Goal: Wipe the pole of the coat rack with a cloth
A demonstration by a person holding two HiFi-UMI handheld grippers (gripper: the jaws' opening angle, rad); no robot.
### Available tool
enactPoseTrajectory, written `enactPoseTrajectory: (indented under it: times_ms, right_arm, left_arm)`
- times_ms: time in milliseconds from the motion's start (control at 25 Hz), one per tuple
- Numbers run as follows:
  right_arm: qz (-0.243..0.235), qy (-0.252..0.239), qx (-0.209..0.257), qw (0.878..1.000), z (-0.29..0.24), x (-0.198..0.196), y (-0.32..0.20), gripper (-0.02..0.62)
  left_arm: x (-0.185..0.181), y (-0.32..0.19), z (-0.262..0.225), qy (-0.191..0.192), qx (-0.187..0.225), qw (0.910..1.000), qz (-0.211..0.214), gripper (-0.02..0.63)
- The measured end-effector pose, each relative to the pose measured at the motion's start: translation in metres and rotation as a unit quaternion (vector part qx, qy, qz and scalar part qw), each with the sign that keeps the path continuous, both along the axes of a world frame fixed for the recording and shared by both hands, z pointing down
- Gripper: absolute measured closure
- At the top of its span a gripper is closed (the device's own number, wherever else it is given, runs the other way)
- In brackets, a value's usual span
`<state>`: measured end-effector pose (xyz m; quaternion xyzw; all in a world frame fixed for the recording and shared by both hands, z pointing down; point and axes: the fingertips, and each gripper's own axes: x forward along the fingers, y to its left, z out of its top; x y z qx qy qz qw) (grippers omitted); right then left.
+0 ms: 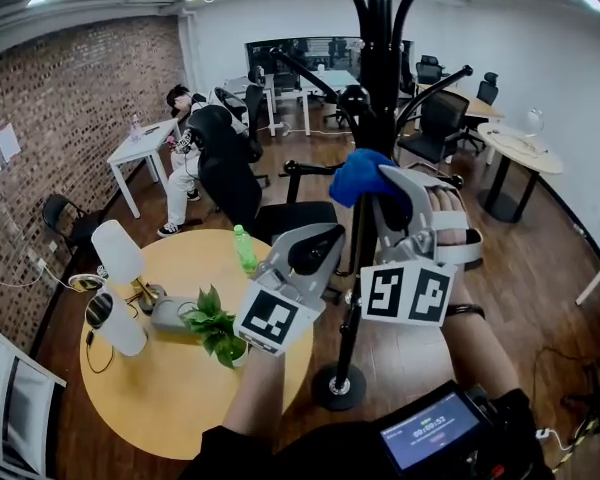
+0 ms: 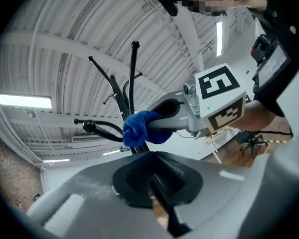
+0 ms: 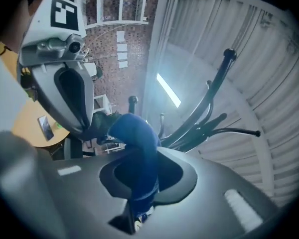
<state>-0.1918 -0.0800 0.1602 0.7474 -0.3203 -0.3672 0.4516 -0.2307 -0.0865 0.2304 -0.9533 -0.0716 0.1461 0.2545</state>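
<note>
**Blue cloth up against the coat rack pole**

My right gripper was pinching the bunched-up blue cloth, which sat right against the black coat rack pole, below the top hooks. My left gripper had its jaws pressed together on nothing. It hung just beside the pole, lower than the cloth, near the round yellow table.

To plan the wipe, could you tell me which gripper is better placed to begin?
Right: the right gripper holds the blue cloth by the pole; the left gripper is shut, empty.
</note>
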Motion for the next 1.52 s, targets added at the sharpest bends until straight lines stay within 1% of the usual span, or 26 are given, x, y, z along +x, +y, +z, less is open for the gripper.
enactPoseTrajectory:
  times_ms: [160, 280, 400, 520, 600, 680, 760, 880, 960, 1040, 1120, 1200, 1320, 1520]
  right_arm:
    - [0.004, 0.024, 0.038, 0.999, -0.043, -0.006, 0.007, 0.546]
    - [-0.010, 0.039, 0.058, 0.997, -0.072, -0.028, 0.013, 0.545]
    - [-0.039, 0.056, 0.059, 0.996, -0.088, -0.063, 0.020, 0.545]
    - [-0.078, 0.067, 0.078, 0.992, -0.105, -0.096, 0.034, 0.545]
    - [-0.103, 0.068, 0.097, 0.988, -0.112, -0.111, 0.041, 0.545]
    - [-0.122, 0.062, 0.111, 0.984, -0.114, -0.117, 0.043, 0.545]
    - [-0.127, 0.048, 0.117, 0.984, -0.112, -0.110, 0.040, 0.545]
    - [-0.099, 0.012, 0.102, 0.990, -0.097, -0.077, 0.027, 0.545]
    - [-0.067, -0.015, 0.080, 0.994, -0.080, -0.044, 0.014, 0.545]
    - [-0.036, -0.035, 0.048, 0.998, -0.057, -0.014, 0.000, 0.545]
    - [-0.012, -0.042, 0.016, 0.999, -0.031, 0.002, -0.010, 0.545]
    - [0.004, -0.039, -0.003, 0.999, -0.010, 0.007, -0.015, 0.545]
    - [0.013, -0.043, -0.013, 0.999, 0.011, 0.009, -0.017, 0.546]
    - [0.003, -0.096, -0.058, 0.994, 0.068, 0.015, -0.023, 0.546]
  left_arm:
    - [-0.002, 0.011, -0.035, 0.028, 0.024, 0.9992, 0.015, 0.603]
    - [-0.006, 0.018, -0.055, 0.043, 0.052, 0.9974, 0.024, 0.603]
    - [-0.016, 0.021, -0.070, 0.058, 0.061, 0.9959, 0.032, 0.603]
    - [-0.023, 0.021, -0.079, 0.061, 0.075, 0.9948, 0.034, 0.603]
    - [-0.025, 0.021, -0.082, 0.063, 0.082, 0.9941, 0.033, 0.603]
    - [-0.027, 0.019, -0.081, 0.062, 0.079, 0.9945, 0.032, 0.603]
    - [-0.025, 0.017, -0.078, 0.058, 0.073, 0.9952, 0.030, 0.603]
    - [-0.021, 0.013, -0.073, 0.053, 0.066, 0.9960, 0.027, 0.603]
    - [-0.019, 0.009, -0.068, 0.049, 0.067, 0.9962, 0.025, 0.603]
    - [-0.017, 0.007, -0.062, 0.045, 0.066, 0.9965, 0.023, 0.603]
    - [-0.015, 0.005, -0.055, 0.040, 0.060, 0.9971, 0.023, 0.603]
    - [-0.014, 0.003, -0.049, 0.038, 0.050, 0.9977, 0.024, 0.603]
    - [-0.011, -0.003, -0.039, 0.031, 0.043, 0.9984, 0.020, 0.603]
    - [-0.002, -0.011, -0.013, 0.015, 0.027, 0.9994, 0.015, 0.603]
